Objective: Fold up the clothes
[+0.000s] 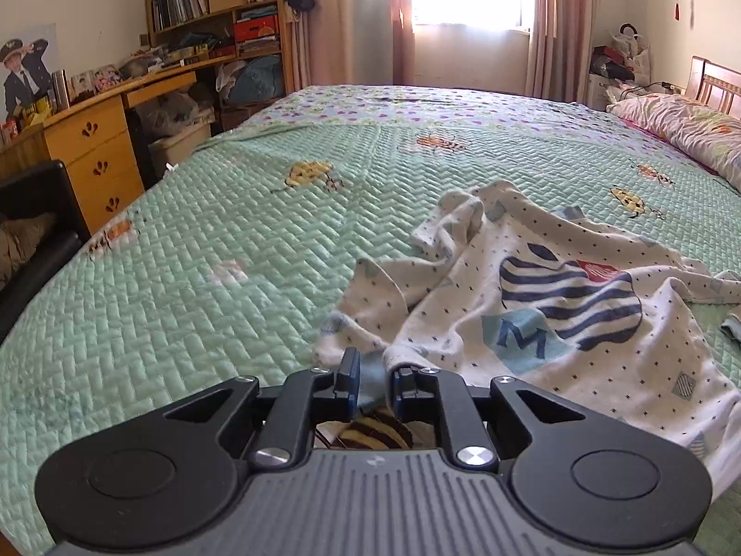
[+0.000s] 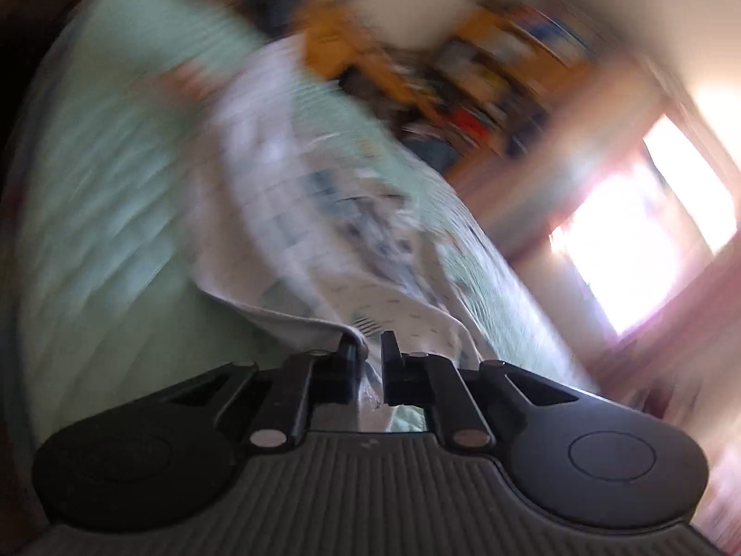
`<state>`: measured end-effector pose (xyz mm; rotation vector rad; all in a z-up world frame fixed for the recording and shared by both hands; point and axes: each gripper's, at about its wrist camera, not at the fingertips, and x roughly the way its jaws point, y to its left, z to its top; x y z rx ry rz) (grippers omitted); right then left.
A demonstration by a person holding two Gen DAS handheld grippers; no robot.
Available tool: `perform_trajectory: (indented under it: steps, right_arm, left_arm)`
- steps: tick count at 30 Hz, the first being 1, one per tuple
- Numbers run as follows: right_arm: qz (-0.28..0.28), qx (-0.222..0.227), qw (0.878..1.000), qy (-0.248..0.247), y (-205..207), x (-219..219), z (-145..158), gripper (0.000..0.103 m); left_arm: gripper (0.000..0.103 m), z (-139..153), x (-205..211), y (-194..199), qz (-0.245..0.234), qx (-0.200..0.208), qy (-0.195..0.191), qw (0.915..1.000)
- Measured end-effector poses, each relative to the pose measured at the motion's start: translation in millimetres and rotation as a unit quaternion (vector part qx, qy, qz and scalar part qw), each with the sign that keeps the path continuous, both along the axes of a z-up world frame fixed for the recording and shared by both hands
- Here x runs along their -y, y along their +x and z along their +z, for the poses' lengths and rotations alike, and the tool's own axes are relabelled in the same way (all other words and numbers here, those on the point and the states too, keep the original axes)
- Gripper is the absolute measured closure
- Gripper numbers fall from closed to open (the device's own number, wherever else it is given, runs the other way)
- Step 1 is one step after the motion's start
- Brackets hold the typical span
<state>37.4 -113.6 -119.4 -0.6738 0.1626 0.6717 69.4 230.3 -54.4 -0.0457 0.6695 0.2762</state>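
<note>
- The left gripper [image 1: 370,373] has its fingers [image 1: 348,377] nearly closed, pinching a blue edge of the white dotted shirt with a striped picture [image 1: 546,306].
- The right gripper [image 2: 369,361] has its fingers [image 2: 391,370] squeezed on the shirt's hem.
- The shirt lies crumpled toward 1 o'clock on the green quilted bed [image 1: 208,241].
- A wooden desk [image 1: 97,139] stands at 10 o'clock.

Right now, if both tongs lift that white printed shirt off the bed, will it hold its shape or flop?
The white printed shirt would likely flop: it already lies creased and bunched on the green quilt. It looks thin, so probably light. With the left tongs and right tongs each pinching an edge, the middle should sag between them.
</note>
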Motion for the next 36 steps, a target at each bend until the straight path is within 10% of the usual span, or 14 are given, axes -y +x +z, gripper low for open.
perform_trajectory:
  steps: [2,5,8,18,22,24,29,36]
  right_arm:
    - [-0.053,-0.079,0.983,0.155,29,28,33,0.096]
    - [-0.115,-0.178,0.898,0.386,63,91,64,0.098]
    - [-0.147,-0.210,0.839,0.479,73,133,74,0.098]
    - [-0.260,-0.259,0.847,0.385,77,140,17,0.094]
    - [-0.262,-0.272,0.841,0.388,69,138,5,0.082]
    - [-0.250,-0.292,0.821,0.422,68,141,-2,0.068]
    - [-0.208,-0.378,0.719,0.545,68,153,-32,0.048]
    - [-0.196,-0.400,0.713,0.541,56,141,-39,0.047]
  left_arm:
    - [0.091,17,0,-4,-0.002,0.030,-0.015,0.9994]
    - [0.092,56,4,-24,-0.027,0.101,-0.057,0.9929]
    - [0.092,76,17,-39,-0.069,0.126,-0.063,0.9877]
    - [0.091,-12,33,-30,-0.061,-0.026,0.009,0.9978]
    - [0.060,-29,38,-35,-0.068,-0.034,0.000,0.9971]
    - [0.055,-33,45,-30,-0.081,-0.025,-0.016,0.9963]
    - [0.033,-52,45,0,-0.086,-0.014,-0.124,0.9885]
    - [0.027,-83,53,44,-0.074,-0.029,-0.192,0.9782]
